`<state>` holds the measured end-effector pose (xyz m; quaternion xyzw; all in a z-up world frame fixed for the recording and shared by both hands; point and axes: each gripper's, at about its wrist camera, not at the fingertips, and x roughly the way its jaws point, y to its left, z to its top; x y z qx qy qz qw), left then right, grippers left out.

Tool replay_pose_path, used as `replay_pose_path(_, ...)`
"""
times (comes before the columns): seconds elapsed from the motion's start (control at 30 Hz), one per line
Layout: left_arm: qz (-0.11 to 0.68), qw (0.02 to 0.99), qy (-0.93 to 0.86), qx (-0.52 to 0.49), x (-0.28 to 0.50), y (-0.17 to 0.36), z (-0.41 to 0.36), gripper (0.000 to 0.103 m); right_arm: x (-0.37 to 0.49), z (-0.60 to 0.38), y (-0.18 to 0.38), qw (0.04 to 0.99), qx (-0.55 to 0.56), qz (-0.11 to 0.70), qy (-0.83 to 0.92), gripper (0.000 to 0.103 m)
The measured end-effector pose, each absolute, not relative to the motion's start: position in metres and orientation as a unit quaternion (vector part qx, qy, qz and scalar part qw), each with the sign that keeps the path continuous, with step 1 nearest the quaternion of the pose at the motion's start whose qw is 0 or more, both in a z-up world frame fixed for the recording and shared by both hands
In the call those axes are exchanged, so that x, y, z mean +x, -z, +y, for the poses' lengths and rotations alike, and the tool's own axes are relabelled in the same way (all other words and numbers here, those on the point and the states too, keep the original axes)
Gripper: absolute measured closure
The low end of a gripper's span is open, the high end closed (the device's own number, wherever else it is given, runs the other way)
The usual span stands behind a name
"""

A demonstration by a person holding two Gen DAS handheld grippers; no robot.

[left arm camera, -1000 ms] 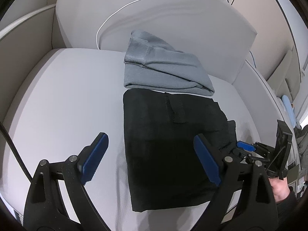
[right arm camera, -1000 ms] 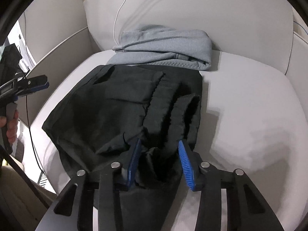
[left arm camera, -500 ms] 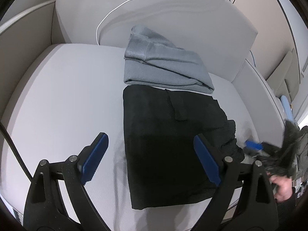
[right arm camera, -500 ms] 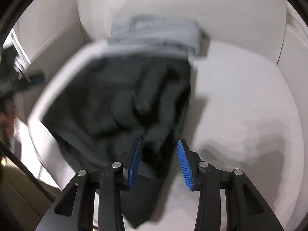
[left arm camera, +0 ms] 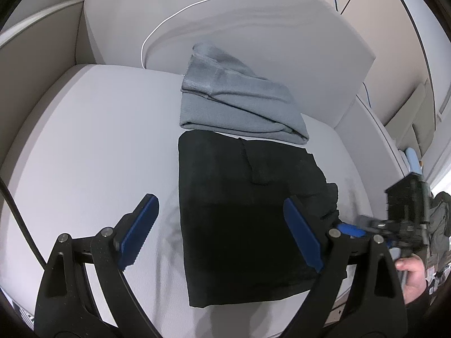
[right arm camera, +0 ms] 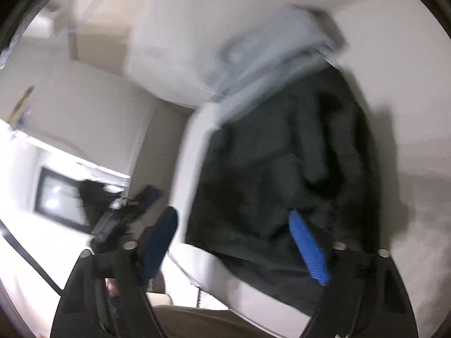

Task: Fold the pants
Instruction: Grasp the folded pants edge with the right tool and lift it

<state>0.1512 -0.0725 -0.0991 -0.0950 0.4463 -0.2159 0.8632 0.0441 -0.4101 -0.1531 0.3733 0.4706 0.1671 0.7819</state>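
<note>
My left gripper [left arm camera: 222, 233] hangs over the seat cushion [left arm camera: 93, 146], blue pads spread wide with nothing between them. The black pants [left arm camera: 239, 208] lie folded flat on the cushion under and ahead of that gap, the near edge close to the cushion's front. A small flap sticks up near the far edge of the fold.

Just behind the pants, touching their far edge, sits a folded grey garment [left arm camera: 239, 104]. It rests against the backrest [left arm camera: 253, 28]. A white cable [left arm camera: 180, 14] curves across the backrest, clear of both garments. A dark cord [left arm camera: 19, 219] crosses the cushion's left side, well apart from the pants.

My right gripper [right arm camera: 242, 250] is off the cushion's right front corner, pads apart and gripping nothing; its view is heavily blurred. From there the pants [right arm camera: 282, 174] fill the space beyond the right pad, the grey garment [right arm camera: 270, 64] smeared above them. In the left view my right hand [left arm camera: 414, 278] shows on its handle, near the pants' right edge.
</note>
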Motion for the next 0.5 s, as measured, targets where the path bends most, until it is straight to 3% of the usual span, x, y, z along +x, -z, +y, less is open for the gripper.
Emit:
replay_pose_path(0.17, 0.444, 0.864, 0.219, -0.094, 0.150, 0.096, -0.074, 0.014, 0.069, -0.415, 0.172, 0.779, 0.366, 0.489, -0.137, 0.028)
replay_pose_path(0.2, 0.444, 0.864, 0.218, -0.094, 0.149, 0.096, -0.074, 0.014, 0.074, -0.414, 0.174, 0.780, 0.370, 0.486, -0.133, 0.033)
replay_pose_path(0.23, 0.445, 0.864, 0.218, -0.094, 0.149, 0.097, -0.074, 0.014, 0.077, -0.415, 0.175, 0.782, 0.372, 0.483, -0.134, 0.044)
replay_pose_path(0.27, 0.446, 0.863, 0.217, -0.094, 0.149, 0.097, -0.074, 0.014, 0.079, -0.417, 0.177, 0.785, 0.369, 0.479, -0.133, 0.082)
replay_pose_path(0.3, 0.446, 0.863, 0.217, -0.094, 0.149, 0.097, -0.073, 0.014, 0.081, -0.417, 0.180, 0.789, 0.362, 0.480, -0.128, 0.101)
replay_pose_path(0.5, 0.446, 0.861, 0.219, -0.108, 0.149, 0.095, -0.069, 0.014, 0.074, -0.440, 0.198, 0.776, 0.397, 0.483, -0.088, 0.100)
